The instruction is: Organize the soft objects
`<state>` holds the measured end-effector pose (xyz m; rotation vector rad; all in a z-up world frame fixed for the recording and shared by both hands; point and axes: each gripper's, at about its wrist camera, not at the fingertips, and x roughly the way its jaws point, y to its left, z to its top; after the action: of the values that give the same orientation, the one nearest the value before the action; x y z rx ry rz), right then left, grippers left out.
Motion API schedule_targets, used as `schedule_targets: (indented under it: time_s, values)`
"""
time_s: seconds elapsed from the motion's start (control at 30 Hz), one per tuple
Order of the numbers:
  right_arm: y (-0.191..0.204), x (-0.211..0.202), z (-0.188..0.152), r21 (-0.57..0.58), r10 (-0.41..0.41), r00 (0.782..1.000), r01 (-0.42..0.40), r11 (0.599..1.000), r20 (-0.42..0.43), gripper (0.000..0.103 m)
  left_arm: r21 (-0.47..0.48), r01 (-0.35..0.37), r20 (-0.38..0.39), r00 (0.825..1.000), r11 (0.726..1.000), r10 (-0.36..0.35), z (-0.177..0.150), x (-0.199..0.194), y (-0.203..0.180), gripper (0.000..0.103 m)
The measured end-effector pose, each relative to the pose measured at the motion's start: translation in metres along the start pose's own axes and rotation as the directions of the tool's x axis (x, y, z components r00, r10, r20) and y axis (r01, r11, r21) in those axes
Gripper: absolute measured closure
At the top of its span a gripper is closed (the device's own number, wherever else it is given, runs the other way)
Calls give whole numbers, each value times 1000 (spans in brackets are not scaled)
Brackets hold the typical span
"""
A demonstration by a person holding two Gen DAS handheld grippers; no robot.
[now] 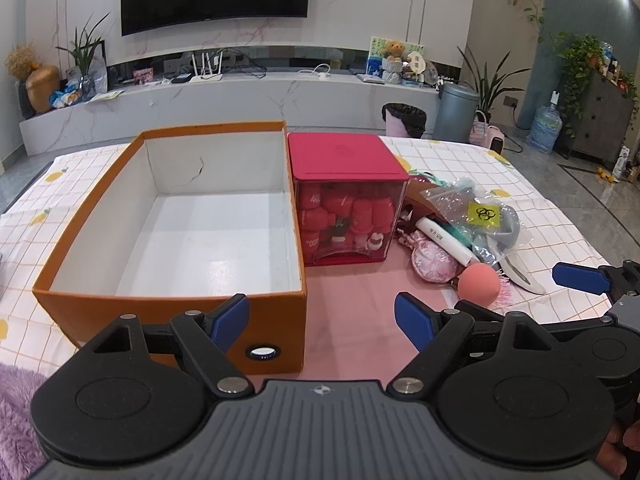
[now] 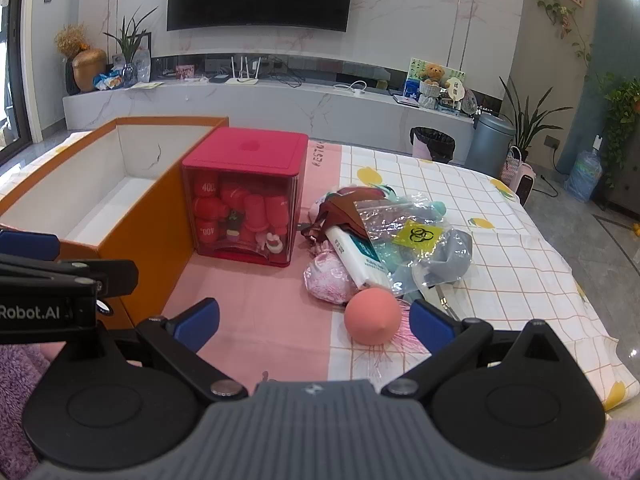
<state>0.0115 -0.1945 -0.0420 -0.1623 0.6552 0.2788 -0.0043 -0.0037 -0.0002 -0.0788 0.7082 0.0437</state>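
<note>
Salmon-pink foam ball [image 2: 372, 316], likely light and squashy, lies on the cloth-covered counter [image 2: 520, 240] at the near edge of a pile of pouches and bags, beside the right gripper [image 2: 314, 322]; a gentle grip across its middle should do. Both grippers have jaws spread, holding nothing. Left gripper [image 1: 322, 322] faces the empty orange box [image 1: 168, 304], whose whole floor shows in its view. Right wrist view alone shows the ball unobstructed, and the pink satin pouch [image 2: 328, 280] behind it.
</note>
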Motion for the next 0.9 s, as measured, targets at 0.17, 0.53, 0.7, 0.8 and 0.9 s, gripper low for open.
schedule_targets:
  time_s: [0.17, 0.53, 0.7, 0.8, 0.9]
  values:
    - [-1, -1, 0, 8, 12, 1000, -12, 1000, 6, 4, 12, 5, -4, 1000, 1000, -5, 2, -1, 0, 6]
    - [-14, -1, 9, 36, -50, 999, 50, 998, -2, 4, 70, 45, 2, 999, 997, -45, 27, 8, -19, 6]
    - [-31, 11, 27, 33, -94, 995, 95, 995, -24, 4, 91, 36, -7, 999, 995, -35, 47, 27, -37, 6]
    - [-41, 25, 38, -8, -141, 989, 141, 990, -47, 4, 117, 50, -35, 998, 992, -47, 56, 41, -46, 6]
    - [-61, 44, 48, 2, -152, 984, 153, 988, -90, 4, 134, 59, -58, 997, 989, -52, 60, 56, -53, 6]
